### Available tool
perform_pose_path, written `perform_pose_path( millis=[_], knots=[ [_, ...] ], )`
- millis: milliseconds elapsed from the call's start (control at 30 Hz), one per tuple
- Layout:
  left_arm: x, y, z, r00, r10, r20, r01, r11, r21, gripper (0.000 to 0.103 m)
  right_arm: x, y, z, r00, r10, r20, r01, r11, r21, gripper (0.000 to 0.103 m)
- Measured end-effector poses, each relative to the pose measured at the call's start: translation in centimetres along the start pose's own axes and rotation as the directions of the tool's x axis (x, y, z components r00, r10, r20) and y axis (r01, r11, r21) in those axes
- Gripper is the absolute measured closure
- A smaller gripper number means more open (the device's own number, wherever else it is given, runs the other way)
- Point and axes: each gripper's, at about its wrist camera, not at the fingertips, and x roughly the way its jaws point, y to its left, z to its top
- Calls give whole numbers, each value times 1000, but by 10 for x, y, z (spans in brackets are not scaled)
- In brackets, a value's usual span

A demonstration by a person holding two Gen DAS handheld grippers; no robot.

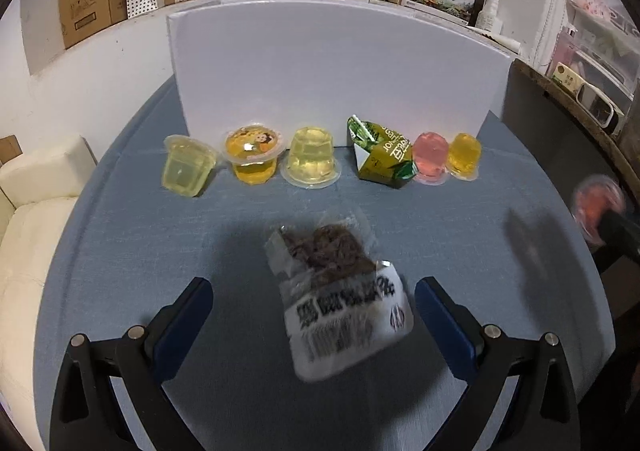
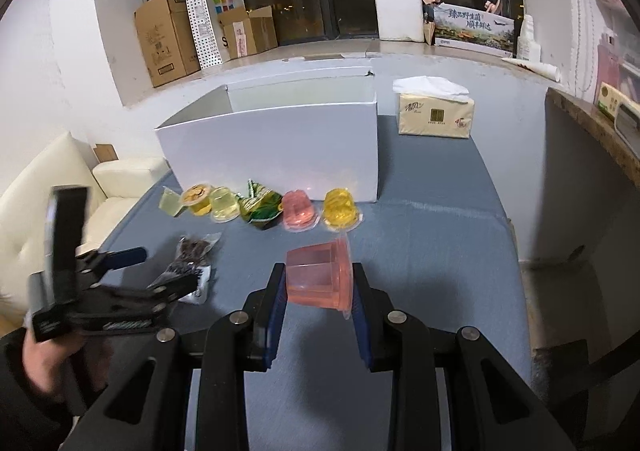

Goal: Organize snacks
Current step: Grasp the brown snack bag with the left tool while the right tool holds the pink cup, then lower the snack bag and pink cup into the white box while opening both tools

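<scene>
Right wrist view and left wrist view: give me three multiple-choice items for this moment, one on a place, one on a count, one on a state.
1. Where is the tissue pack?
A. Right of the white box
B. Inside the box
C. On the sofa

2. How many snacks stand in the row against the box?
A. Four
B. Six
C. Nine

3. What is the right gripper doing?
A. Open over bare cloth
B. Shut on the pink jelly cup
C. Shut on the green packet

Answers:
1 A, the pack sits on the blue cloth beside the box's right wall.
2 B, five jelly cups plus one green packet.
3 B, both jaws press the pink cup's sides, off the cloth.
</scene>
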Motion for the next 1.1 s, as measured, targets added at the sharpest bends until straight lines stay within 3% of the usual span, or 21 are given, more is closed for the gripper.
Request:
perform_pose_path(
  millis=[200, 233, 300, 433, 833, 1100],
  knots=[
    [24, -9, 14, 998, 54, -14, -54, 999, 5, 4, -4, 3, -3, 1000, 7, 3, -7, 1000, 4, 70],
    [26, -11, 17, 997, 73, -13, -73, 997, 8, 8, -4, 3, -3, 1000, 8, 4, -8, 1000, 5, 70],
    [24, -13, 21, 997, 79, -3, -79, 997, 15, 31, -4, 4, -4, 1000, 15, 3, -15, 1000, 5, 71],
    [19, -8, 20, 999, 33, 2, -33, 999, 10, 40, -2, 6, -6, 1000, 23, 4, -23, 1000, 9, 70],
    [-37, -4, 17, 993, -29, 115, 25, 999, 37, 42, -1, 15, 0, 999, 34, 21, -34, 999, -8, 70],
    [-89, -11, 58, 969, -61, 240, 41, 995, 87, 42, -7, 20, 30, 997, 35, 69, -33, 999, -31, 70]
  ],
)
